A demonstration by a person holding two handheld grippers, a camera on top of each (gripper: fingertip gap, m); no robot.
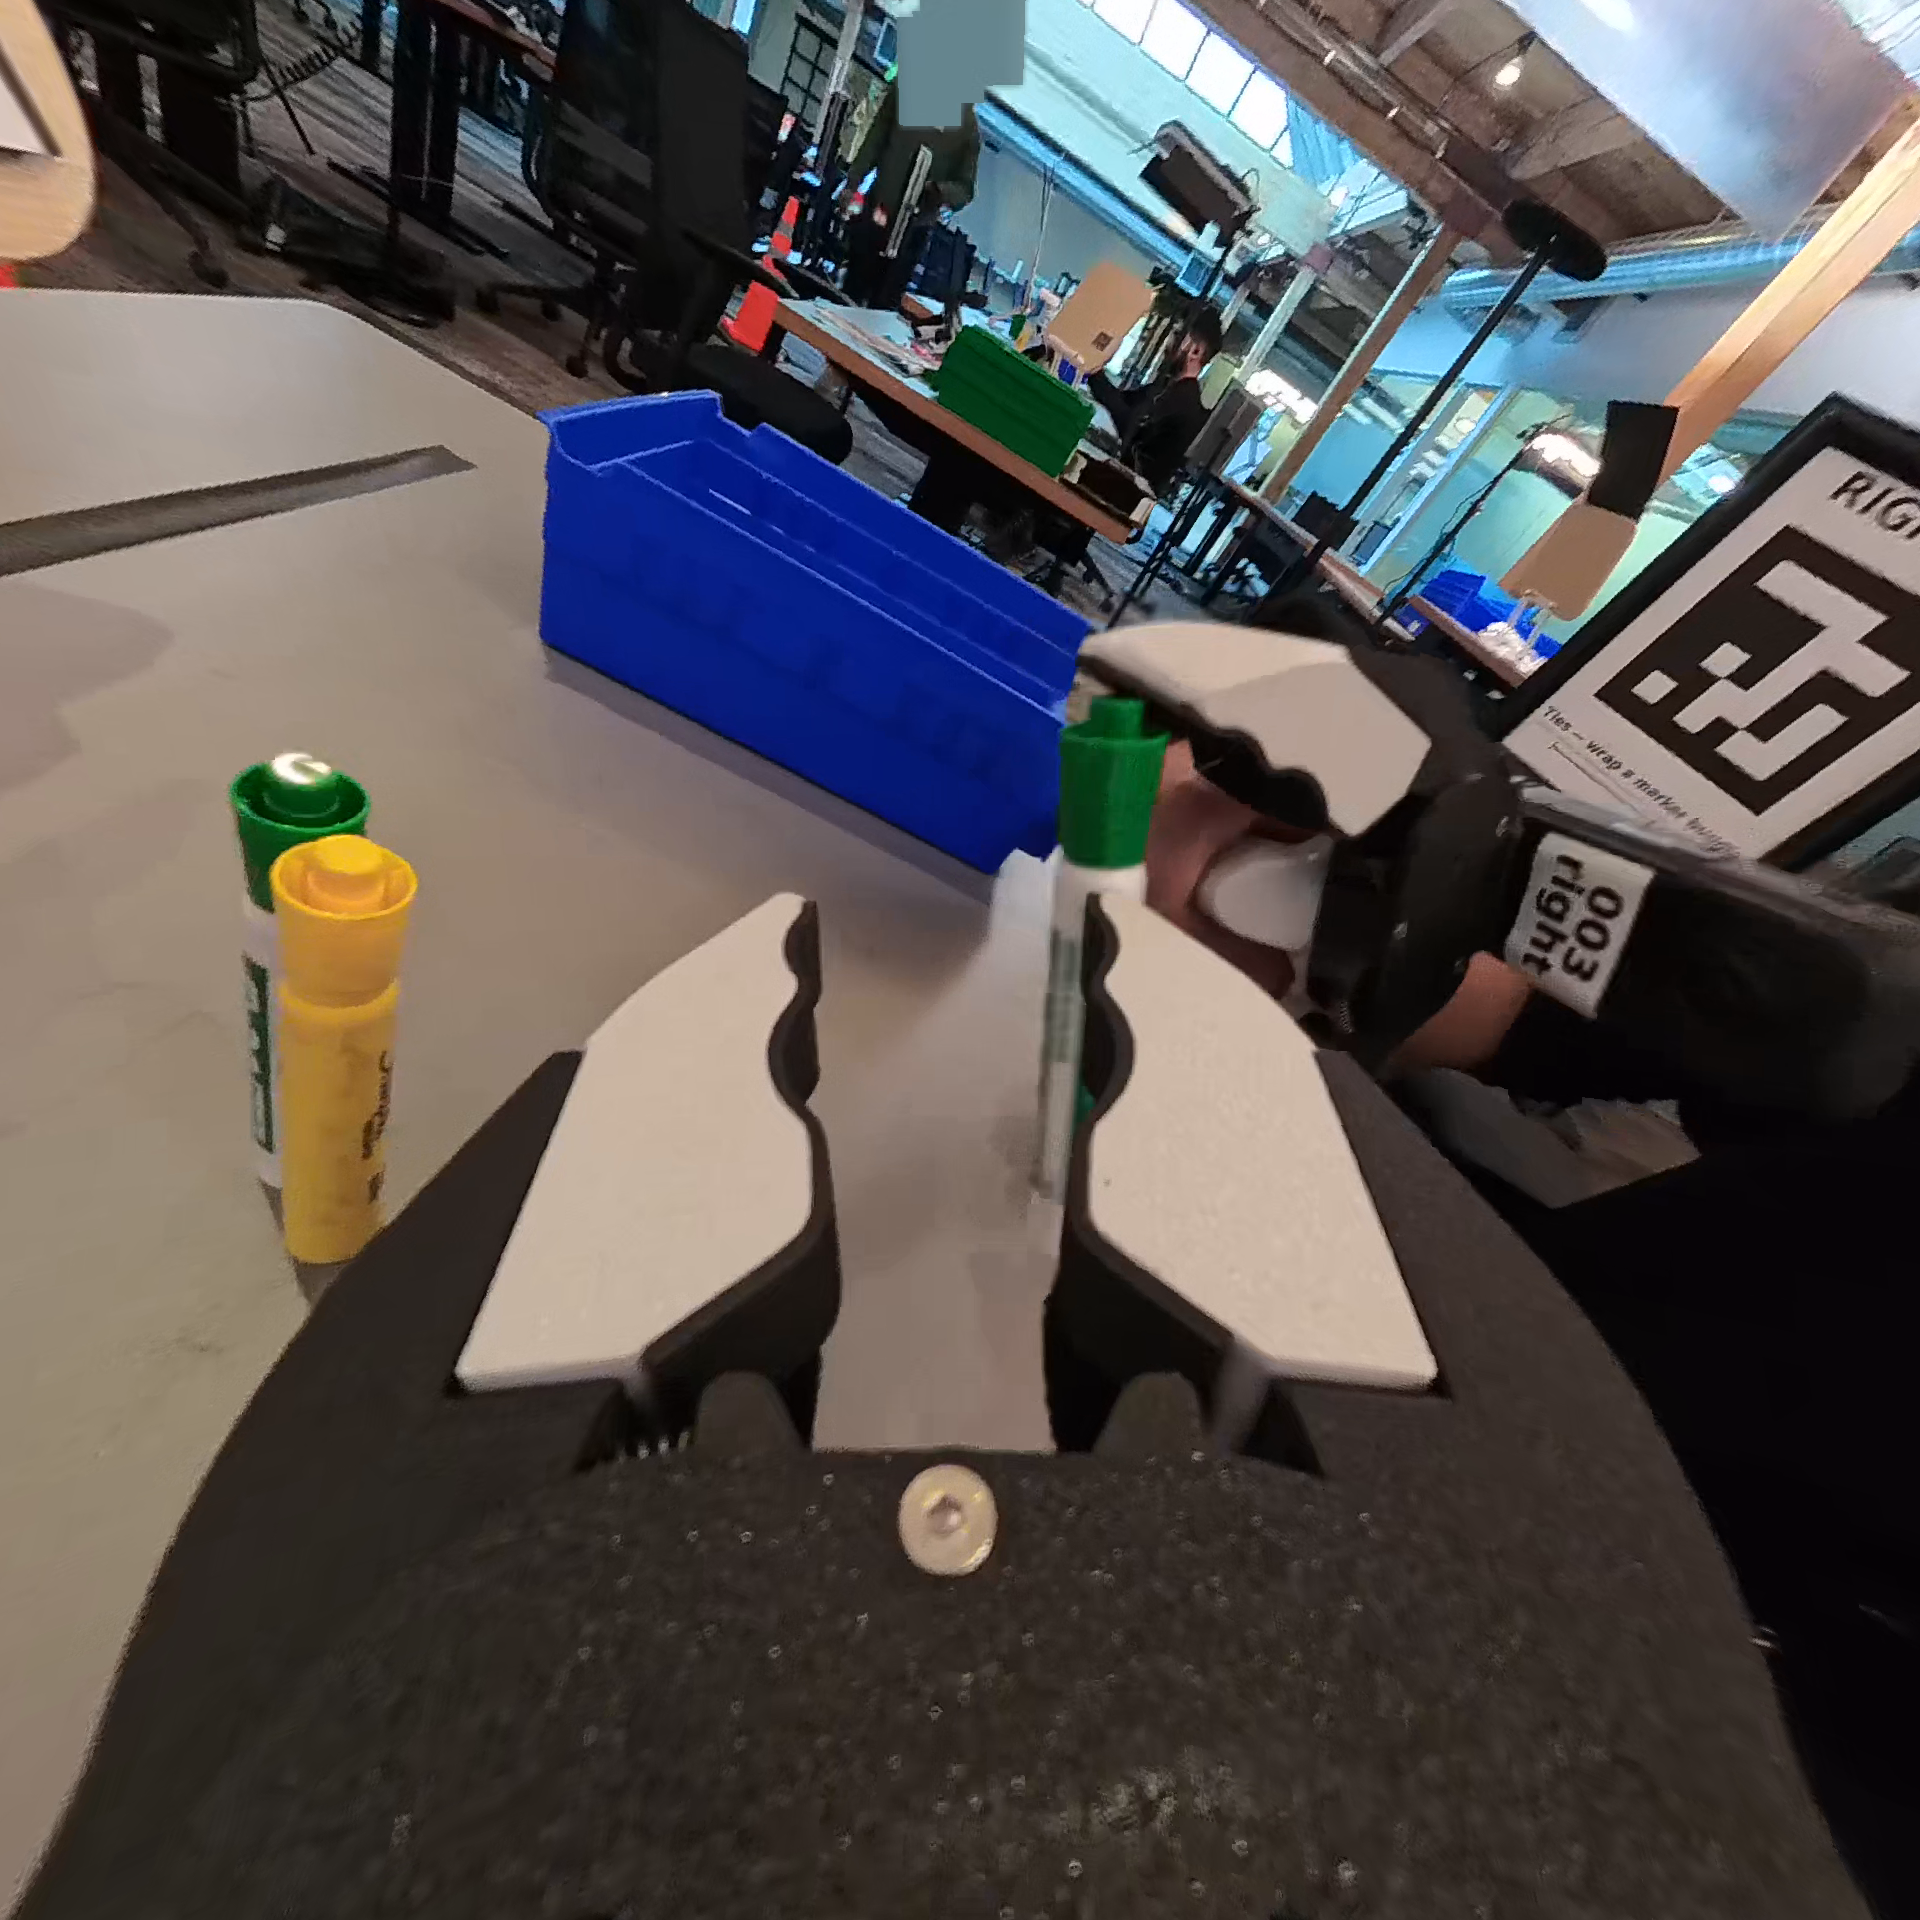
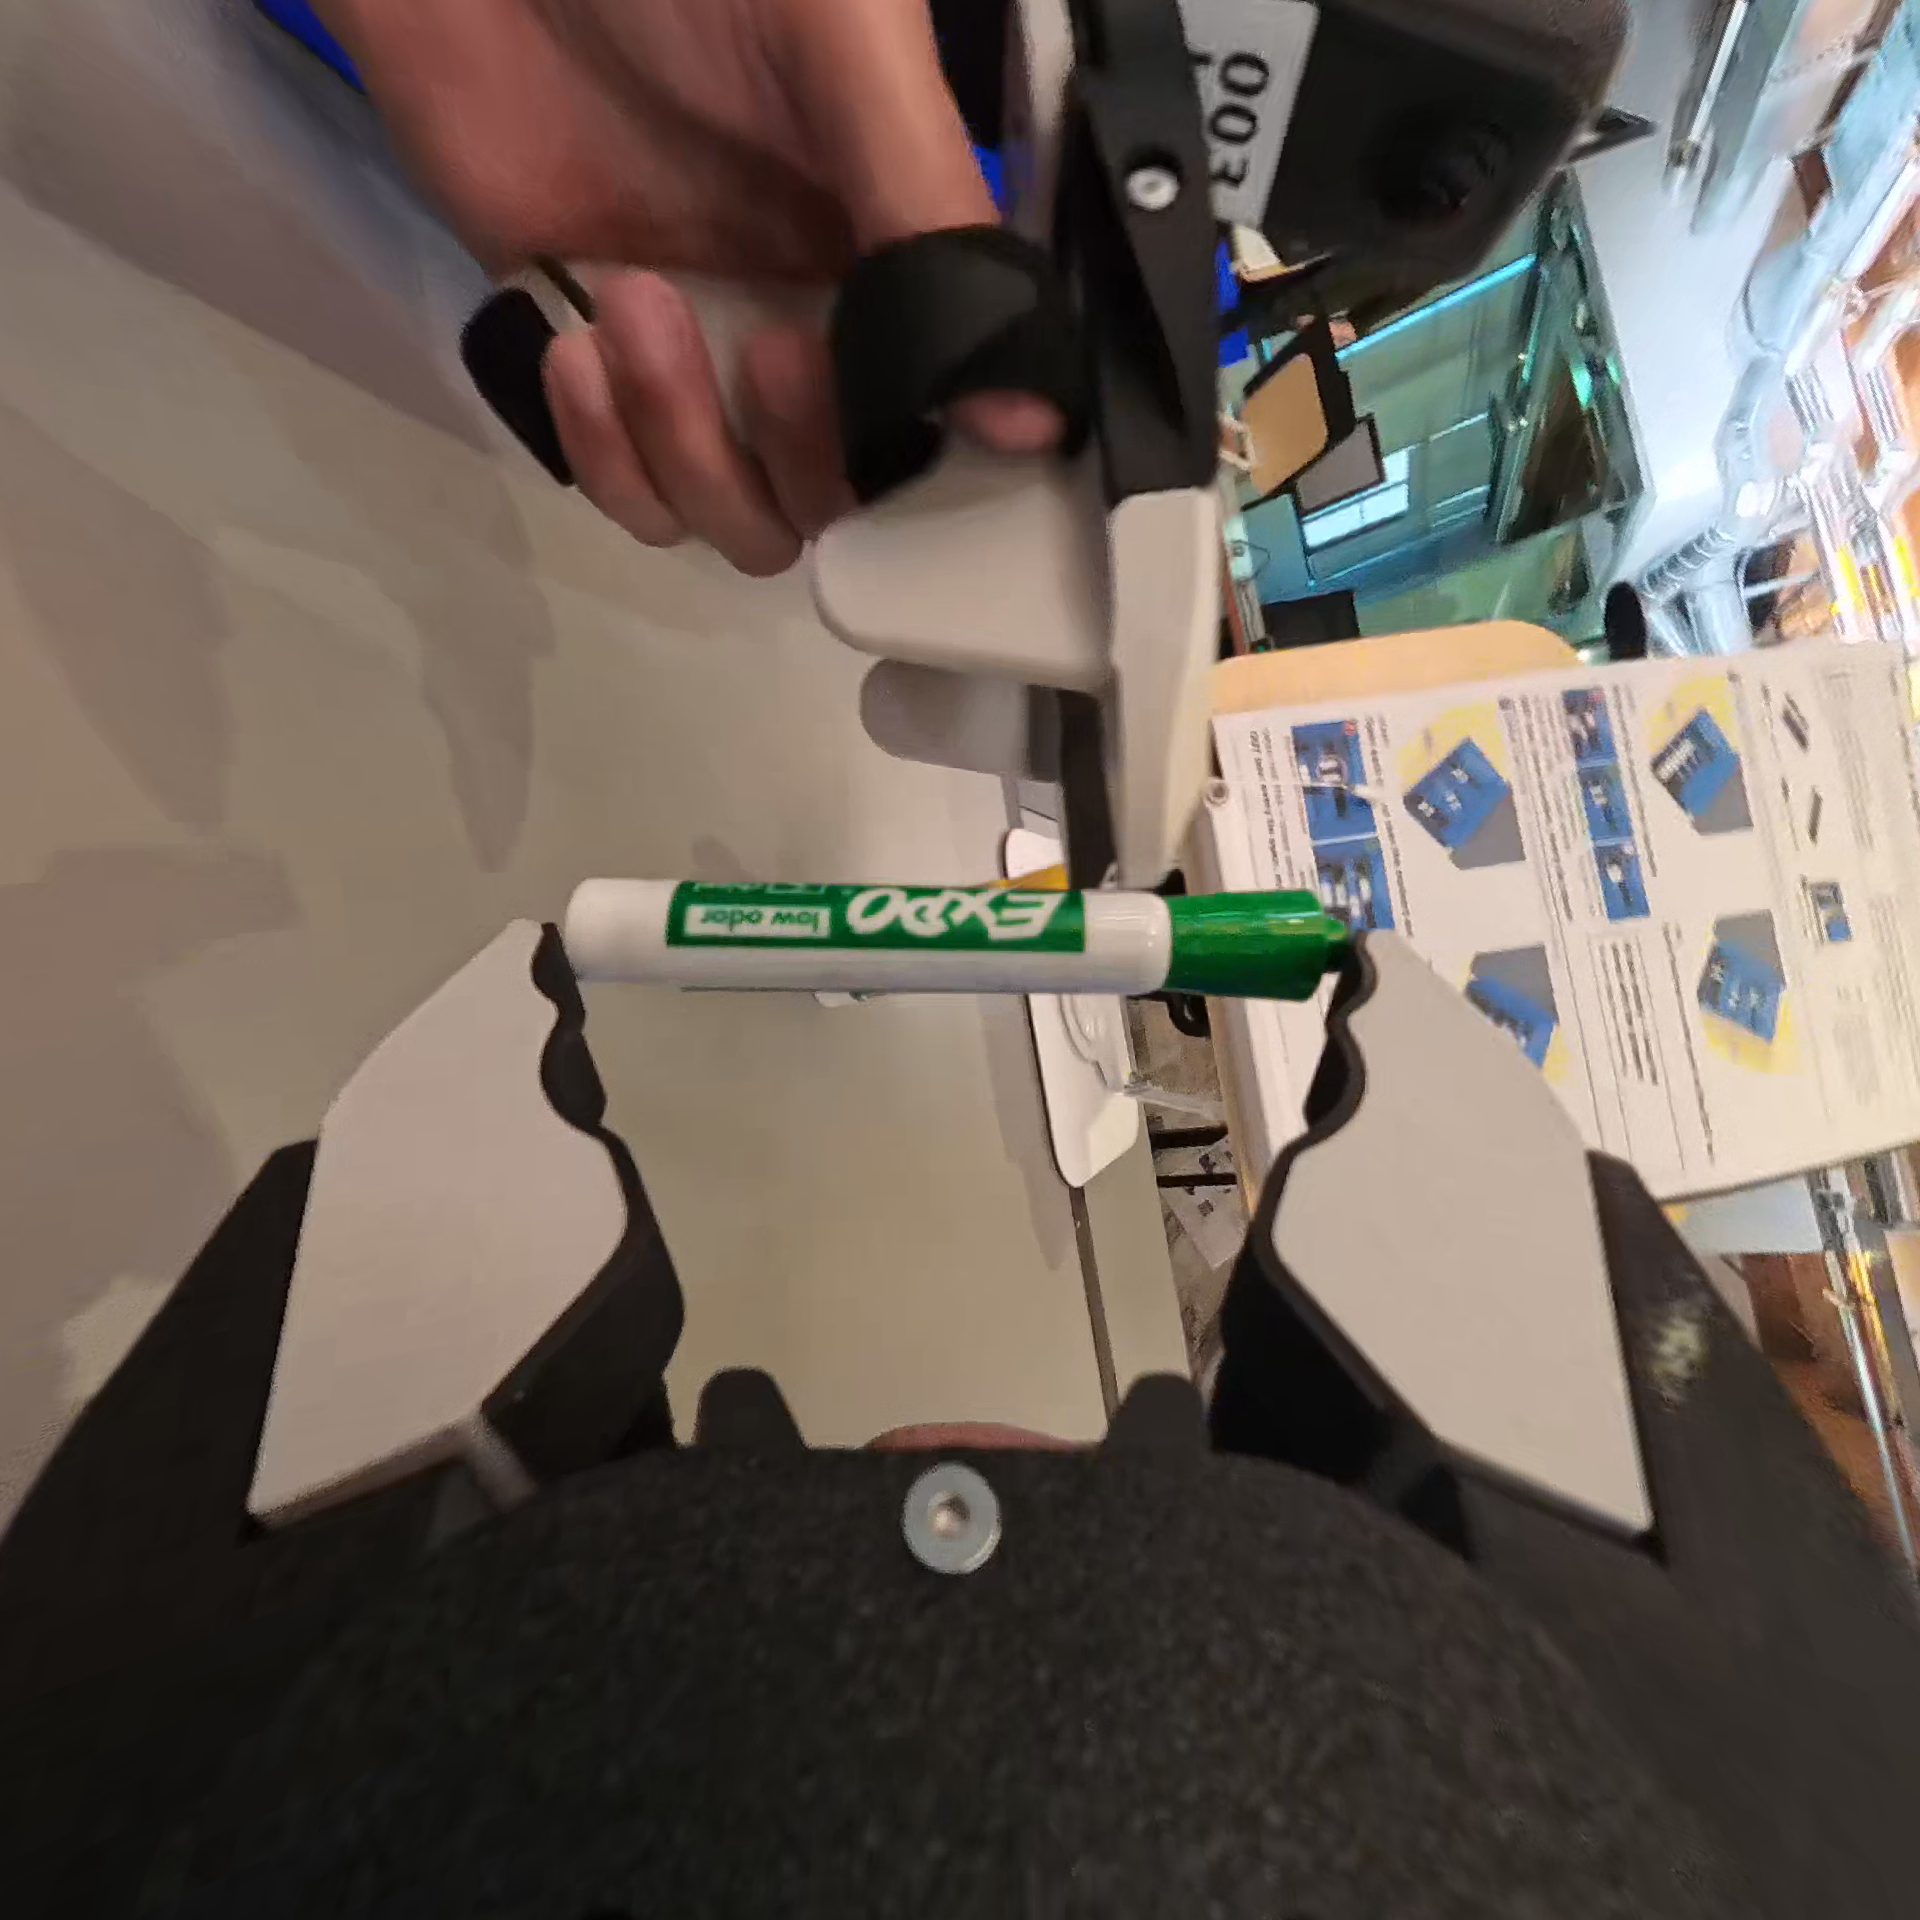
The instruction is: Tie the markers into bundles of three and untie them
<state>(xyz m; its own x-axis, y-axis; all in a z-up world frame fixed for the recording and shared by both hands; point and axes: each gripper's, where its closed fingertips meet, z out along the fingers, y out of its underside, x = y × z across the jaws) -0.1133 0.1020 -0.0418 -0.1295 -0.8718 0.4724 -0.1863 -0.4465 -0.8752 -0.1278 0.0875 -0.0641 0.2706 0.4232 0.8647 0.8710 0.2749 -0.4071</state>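
A green-capped white marker (image 2: 873,940) is held end to end between the tips of my right gripper (image 2: 951,951), base at one tip and cap at the other. In the left wrist view this marker (image 1: 1107,800) is upright, with the right gripper's upper finger (image 1: 1247,707) over its cap. My left gripper (image 1: 945,925) is open and empty, and the marker is just inside its right finger. A second green marker (image 1: 296,810) and a yellow marker (image 1: 338,1039) stand upright side by side on the grey table (image 1: 312,623), left of my left gripper.
A blue bin (image 1: 790,623) sits on the table beyond the grippers. A framed placard with a black-and-white tag (image 1: 1766,675) stands at the right. A printed instruction sheet (image 2: 1558,914) hangs past the table edge. A hand (image 2: 675,312) holds the left gripper.
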